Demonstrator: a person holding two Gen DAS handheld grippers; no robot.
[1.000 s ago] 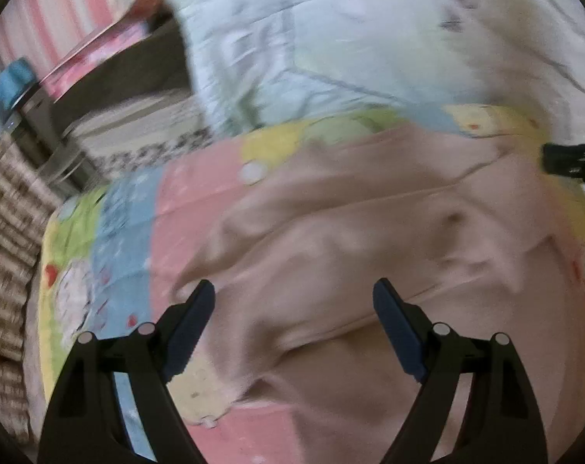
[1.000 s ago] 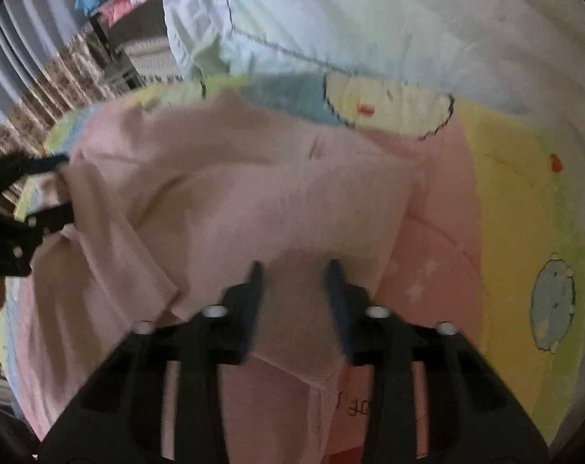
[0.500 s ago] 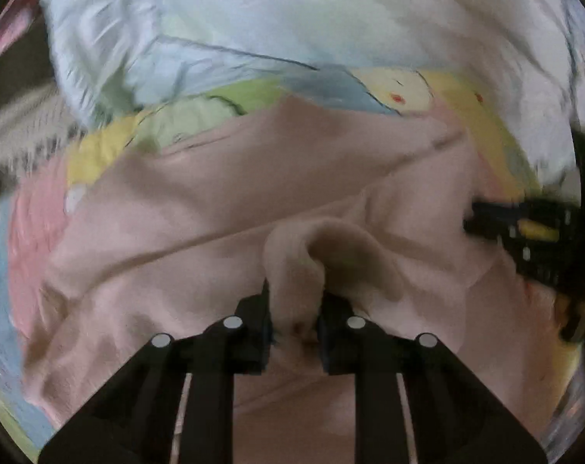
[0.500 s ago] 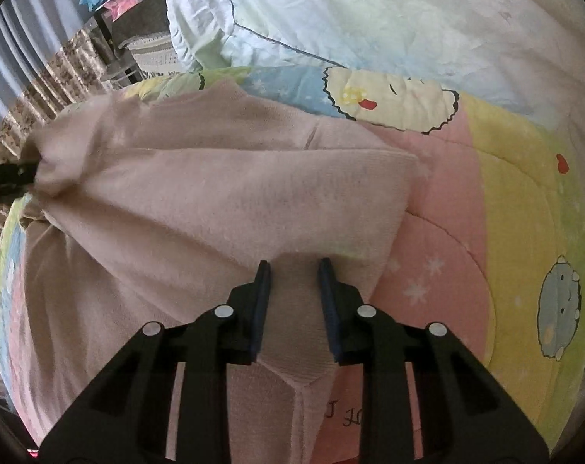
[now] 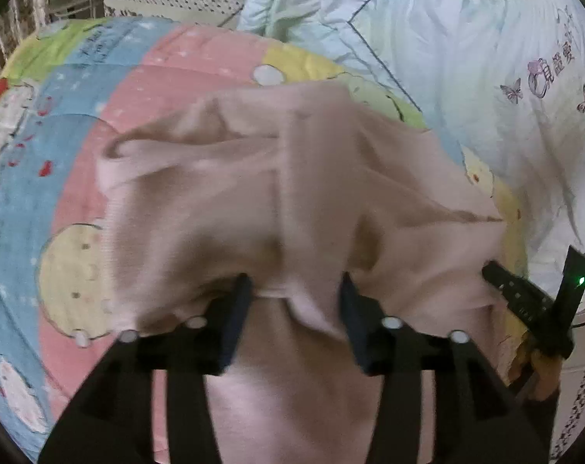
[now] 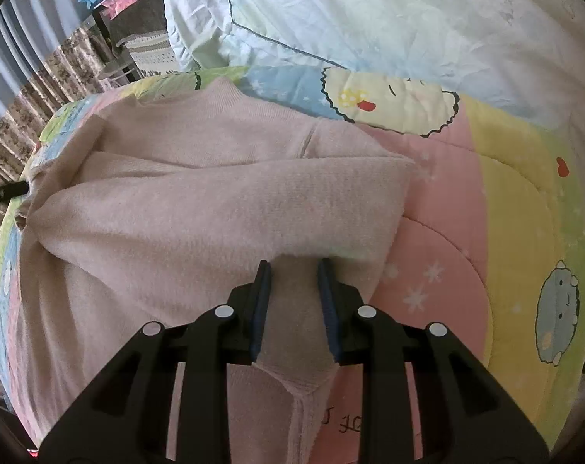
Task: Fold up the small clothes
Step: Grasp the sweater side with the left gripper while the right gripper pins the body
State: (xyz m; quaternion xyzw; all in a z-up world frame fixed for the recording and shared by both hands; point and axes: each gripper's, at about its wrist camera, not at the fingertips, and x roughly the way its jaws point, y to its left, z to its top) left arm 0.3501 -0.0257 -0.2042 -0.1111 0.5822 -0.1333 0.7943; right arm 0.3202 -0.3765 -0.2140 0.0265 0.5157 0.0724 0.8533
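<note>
Sleeve released: my left tool [image 5: 294,311] has just been opening, its jaws now half apart with slack cuff between them, the fold laid across the pink sweater [image 6: 215,201] ahead. My right tool [image 6: 292,301] clamps the hem on the bed quilt [image 6: 505,212].

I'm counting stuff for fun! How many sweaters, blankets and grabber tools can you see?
Pink sweater: 1
Cartoon blanket: 1
White quilt: 1
Grabber tools: 2, the left gripper and the right gripper
Total: 5
</note>
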